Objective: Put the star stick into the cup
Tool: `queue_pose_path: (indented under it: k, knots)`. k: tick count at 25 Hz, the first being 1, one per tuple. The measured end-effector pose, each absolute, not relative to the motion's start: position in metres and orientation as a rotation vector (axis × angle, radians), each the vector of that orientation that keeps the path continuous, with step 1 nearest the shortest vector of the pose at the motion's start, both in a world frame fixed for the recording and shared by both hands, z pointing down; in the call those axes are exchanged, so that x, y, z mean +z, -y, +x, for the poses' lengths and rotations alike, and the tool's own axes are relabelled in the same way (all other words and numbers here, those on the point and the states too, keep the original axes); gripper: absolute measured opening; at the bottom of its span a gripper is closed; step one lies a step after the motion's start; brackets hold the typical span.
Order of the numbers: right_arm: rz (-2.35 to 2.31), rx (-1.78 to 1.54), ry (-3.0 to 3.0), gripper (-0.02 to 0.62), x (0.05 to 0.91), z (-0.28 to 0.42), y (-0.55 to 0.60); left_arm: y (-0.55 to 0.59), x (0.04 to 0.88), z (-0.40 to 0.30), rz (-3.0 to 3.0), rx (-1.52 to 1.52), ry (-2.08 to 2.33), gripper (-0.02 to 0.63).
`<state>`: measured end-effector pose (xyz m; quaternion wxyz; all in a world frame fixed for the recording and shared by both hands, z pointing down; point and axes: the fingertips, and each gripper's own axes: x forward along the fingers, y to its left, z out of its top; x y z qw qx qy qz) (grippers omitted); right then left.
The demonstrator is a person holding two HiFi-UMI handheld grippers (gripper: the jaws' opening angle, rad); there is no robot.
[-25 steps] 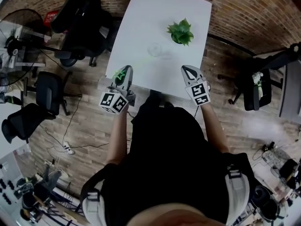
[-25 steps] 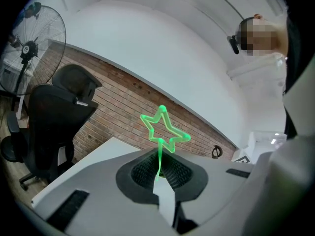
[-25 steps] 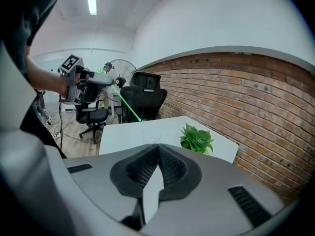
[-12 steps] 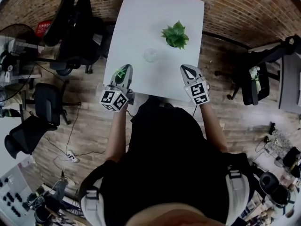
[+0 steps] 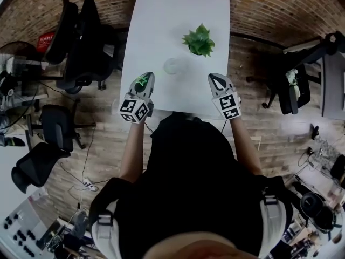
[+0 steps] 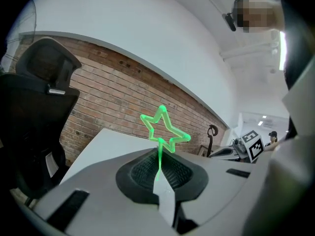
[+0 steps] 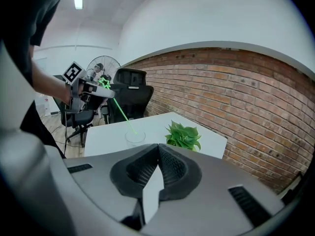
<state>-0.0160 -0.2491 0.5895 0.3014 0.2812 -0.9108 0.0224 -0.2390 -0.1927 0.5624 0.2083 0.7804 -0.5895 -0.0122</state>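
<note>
Head view: left gripper (image 5: 144,77) sits over the white table's (image 5: 161,15) near edge, with the clear round cup (image 5: 171,65) close by. Left gripper view: jaws pinched tight on the thin green star-topped plastic stick (image 6: 164,129). Right gripper view: right gripper (image 7: 158,149) closed on nothing, and the stick's lower end is angled down at the cup's rim.

Setting: an office-type workroom or lab space, not a home. Evidence: a brick wall (image 7: 236,97) runs along the far side, and the floor (image 5: 102,139) is wood plank. A plain white table (image 5: 161,15) stands in the open with one small potted plant (image 5: 198,40) on it. Several black swivel office chairs (image 5: 81,42) stand beside it, with a standing fan (image 7: 106,65) nearby. A cable with a white plug strip (image 5: 89,185) lies loose on the floor. Benches crowded with gear (image 5: 318,204) fill the room's edges.
</note>
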Motion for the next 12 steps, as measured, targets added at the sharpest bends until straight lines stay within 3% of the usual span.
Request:
queue_pose_path:
  k: [12]
  knots:
    - [0.871,0.112,2.369,-0.002,0.594,0.000,0.249,0.217,0.582,-0.232,2.248,0.103,1.544,0.027]
